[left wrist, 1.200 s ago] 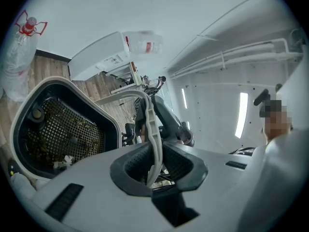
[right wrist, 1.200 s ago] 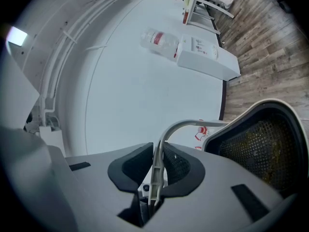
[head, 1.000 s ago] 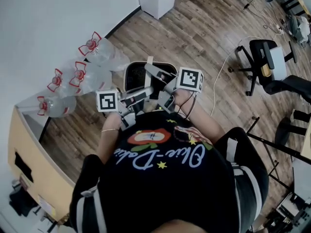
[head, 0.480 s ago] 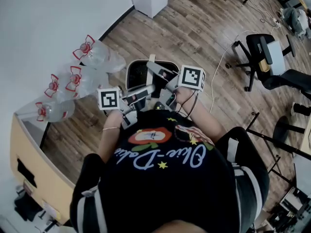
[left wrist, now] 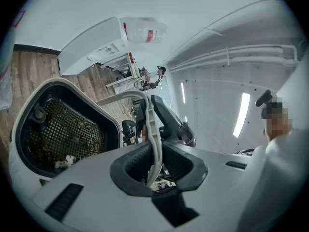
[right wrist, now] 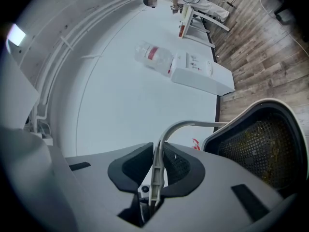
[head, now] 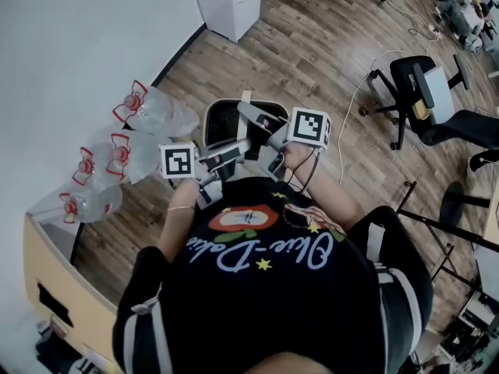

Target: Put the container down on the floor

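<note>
Your left gripper (left wrist: 154, 167) has its jaws drawn nearly together, pinching the thin pale handle (left wrist: 151, 124) of the container (left wrist: 77, 124). Your right gripper (right wrist: 155, 173) grips the same handle the same way, its jaws close on the strip with only the handle between them. In the head view both grippers meet in front of your chest. The container hangs just beyond them, up off the wooden floor (head: 312, 45). Its dark mesh inside faces you, with a few scraps of litter in it. Clear plastic bottles (head: 144, 109) with red tops lie on the floor along the white wall (head: 78, 37), left of the container.
</note>
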### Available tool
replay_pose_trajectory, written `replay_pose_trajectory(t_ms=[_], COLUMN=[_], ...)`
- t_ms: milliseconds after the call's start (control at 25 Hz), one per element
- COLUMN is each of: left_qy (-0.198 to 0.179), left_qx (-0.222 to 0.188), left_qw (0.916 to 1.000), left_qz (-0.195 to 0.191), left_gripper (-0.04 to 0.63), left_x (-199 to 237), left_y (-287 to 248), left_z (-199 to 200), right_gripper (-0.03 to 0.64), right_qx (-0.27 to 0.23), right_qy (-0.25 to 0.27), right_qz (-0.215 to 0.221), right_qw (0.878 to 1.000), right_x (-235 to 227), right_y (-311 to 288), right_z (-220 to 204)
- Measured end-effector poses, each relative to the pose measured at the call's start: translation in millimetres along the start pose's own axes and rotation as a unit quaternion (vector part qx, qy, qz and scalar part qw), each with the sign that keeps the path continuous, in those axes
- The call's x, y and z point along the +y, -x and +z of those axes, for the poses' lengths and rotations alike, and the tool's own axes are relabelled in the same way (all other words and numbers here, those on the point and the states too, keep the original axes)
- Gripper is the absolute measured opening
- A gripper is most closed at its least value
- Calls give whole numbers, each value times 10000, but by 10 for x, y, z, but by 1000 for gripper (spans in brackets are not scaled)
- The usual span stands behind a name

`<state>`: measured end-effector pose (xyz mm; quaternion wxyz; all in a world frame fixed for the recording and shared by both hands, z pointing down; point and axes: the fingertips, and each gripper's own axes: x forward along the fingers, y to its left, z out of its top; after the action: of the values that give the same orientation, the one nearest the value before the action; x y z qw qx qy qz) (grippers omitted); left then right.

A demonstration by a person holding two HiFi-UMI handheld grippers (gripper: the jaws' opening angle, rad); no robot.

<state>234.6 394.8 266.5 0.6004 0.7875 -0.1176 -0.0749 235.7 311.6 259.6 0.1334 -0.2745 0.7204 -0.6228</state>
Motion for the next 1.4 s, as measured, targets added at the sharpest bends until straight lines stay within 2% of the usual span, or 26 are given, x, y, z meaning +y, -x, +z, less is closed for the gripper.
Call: replay_pose_trajectory(t_ms=[160, 360, 960, 1240, 1400], left_qy=[97, 34, 160, 215, 168], left_qx=[92, 142, 109, 167, 141], left_qw=[9999, 9999, 9998, 9996, 9997], left_qz=[-24, -15, 107, -62, -66], left_gripper=[60, 60, 58, 58, 58], left_x=[80, 197, 557, 776, 826], left_y=[6, 68, 417, 673, 761], left_z=[329, 727, 1696, 2239, 2369], right_gripper=[55, 55, 55, 55, 55], right_qx=[-91, -77, 59, -6, 31], right_qy=[-1, 23, -98, -54, 3], right_qz=[-29, -38, -264, -450, -502], right_qw=[10000, 10000, 9996, 9990, 9987], right_x=[19, 29, 17, -7, 20], right_y=[-246, -602, -1627, -2249, -2396], right_z=[237, 462, 836, 1007, 1036])
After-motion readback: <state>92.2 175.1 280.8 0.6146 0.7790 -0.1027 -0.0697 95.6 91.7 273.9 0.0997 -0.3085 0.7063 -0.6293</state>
